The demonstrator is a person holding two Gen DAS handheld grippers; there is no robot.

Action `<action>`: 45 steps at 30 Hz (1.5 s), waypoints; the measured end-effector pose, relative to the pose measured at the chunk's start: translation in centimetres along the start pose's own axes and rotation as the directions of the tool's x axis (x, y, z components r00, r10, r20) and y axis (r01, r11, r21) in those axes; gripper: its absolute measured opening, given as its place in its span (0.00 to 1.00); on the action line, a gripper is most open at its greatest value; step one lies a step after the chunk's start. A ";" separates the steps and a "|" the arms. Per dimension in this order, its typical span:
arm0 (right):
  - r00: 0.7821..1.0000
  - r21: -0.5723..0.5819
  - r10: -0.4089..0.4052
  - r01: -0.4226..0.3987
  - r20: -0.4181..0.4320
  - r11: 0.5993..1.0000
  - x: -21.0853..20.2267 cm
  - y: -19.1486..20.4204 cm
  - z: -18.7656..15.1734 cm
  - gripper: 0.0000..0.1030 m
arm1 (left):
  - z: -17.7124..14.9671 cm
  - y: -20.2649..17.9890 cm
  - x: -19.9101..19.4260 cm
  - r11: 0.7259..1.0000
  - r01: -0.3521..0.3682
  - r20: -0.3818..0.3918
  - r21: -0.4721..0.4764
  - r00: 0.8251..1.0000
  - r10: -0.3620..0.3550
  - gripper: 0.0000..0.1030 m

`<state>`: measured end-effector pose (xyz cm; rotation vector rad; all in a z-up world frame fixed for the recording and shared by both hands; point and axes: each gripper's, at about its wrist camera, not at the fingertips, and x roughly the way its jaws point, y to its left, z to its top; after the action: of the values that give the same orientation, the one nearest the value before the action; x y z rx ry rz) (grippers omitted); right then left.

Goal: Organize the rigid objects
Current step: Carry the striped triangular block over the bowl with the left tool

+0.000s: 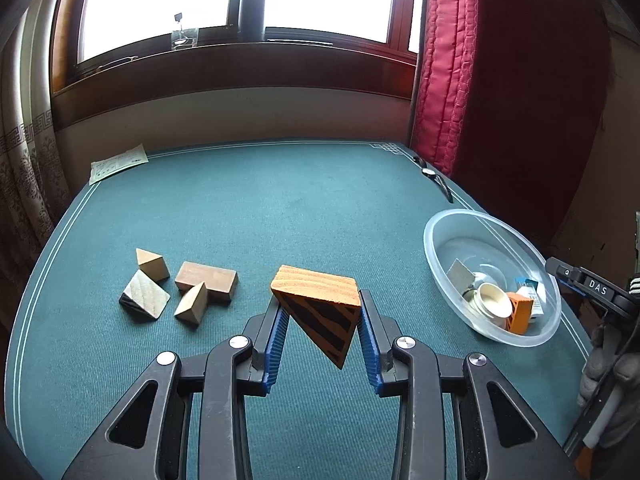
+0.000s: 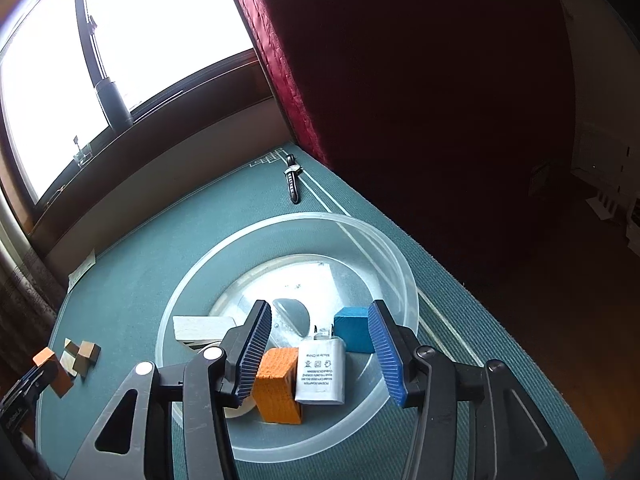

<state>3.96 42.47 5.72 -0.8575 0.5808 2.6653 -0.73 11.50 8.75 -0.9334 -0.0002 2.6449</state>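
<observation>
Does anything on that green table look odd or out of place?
Yes: a wristwatch lies alone by the table's far edge, away from the wooden blocks and the clear bowl. Nothing looks spilled or broken.

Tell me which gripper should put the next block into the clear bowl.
Left. The left gripper already clamps the orange striped wedge, lifted off the table just left of the clear bowl. The right gripper hovers open and empty over the bowl, so it would probably need to clear away first.
</observation>
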 end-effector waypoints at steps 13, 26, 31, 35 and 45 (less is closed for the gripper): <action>0.997 -0.034 -0.039 0.042 0.073 0.999 -1.4 -1.0 -1.2 0.63 | 0.9 -6.9 2.2 0.989 0.112 -0.048 0.097 0.993 -0.107 0.34; 0.997 -0.010 -0.033 0.034 0.076 0.999 -1.7 -1.8 -1.3 0.63 | 1.2 -11.4 5.5 0.971 0.211 -0.113 0.114 0.974 -0.198 0.34; 0.997 -0.016 -0.034 0.035 0.072 0.999 -1.4 -1.5 -1.5 0.63 | 1.2 -12.0 7.0 0.966 0.238 -0.127 0.099 0.966 -0.225 0.34; 0.997 -0.016 -0.036 0.037 0.069 0.999 -1.4 -1.5 -1.5 0.63 | 1.2 -11.4 7.5 0.970 0.239 -0.117 0.049 0.966 -0.232 0.53; 0.997 -0.015 -0.038 0.039 0.063 0.999 -1.2 -1.5 -1.7 0.63 | 0.4 -10.0 7.1 0.981 0.191 -0.107 0.040 0.977 -0.186 0.57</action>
<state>6.32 42.80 4.74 -0.7787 0.5234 2.6551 -3.08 23.23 5.83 -0.9999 0.0023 2.4100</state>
